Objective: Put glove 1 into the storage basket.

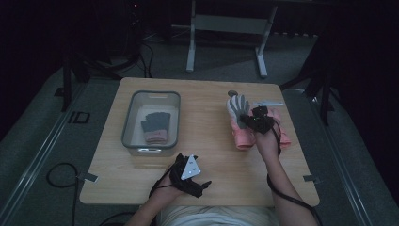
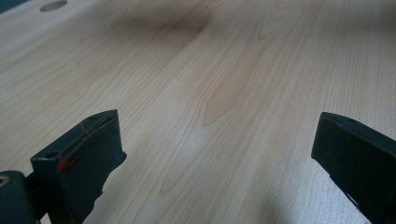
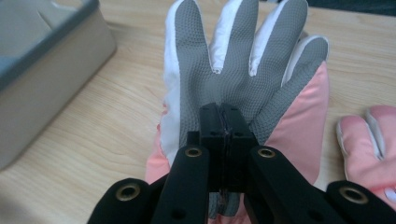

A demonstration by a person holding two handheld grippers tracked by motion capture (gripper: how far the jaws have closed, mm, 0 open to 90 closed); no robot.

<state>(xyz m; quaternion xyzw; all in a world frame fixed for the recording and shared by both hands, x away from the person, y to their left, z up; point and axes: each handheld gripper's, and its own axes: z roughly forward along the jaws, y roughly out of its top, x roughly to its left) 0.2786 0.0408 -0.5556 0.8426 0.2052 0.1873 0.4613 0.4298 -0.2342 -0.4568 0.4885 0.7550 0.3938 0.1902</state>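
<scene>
My right gripper (image 1: 256, 121) (image 3: 225, 122) is shut on a glove (image 1: 237, 107) (image 3: 243, 60) with a grey textured palm, white finger sides and a pink back. Its jaws pinch the palm fabric, and the glove's fingers fan out away from me. Below it on the wooden table (image 1: 211, 155) lie more pink gloves (image 1: 243, 140) (image 3: 369, 144). My left gripper (image 1: 196, 183) (image 2: 214, 126) stands open near the table's front edge, over bare wood, with nothing between its jaws.
A grey-rimmed clear bin (image 1: 127, 123) (image 3: 42, 60) stands at the left of the table with a grey and pink glove (image 1: 155, 126) inside. A small white flat object (image 1: 268, 104) lies at the far right. A round hole (image 1: 232, 92) (image 2: 53, 5) sits near the far edge.
</scene>
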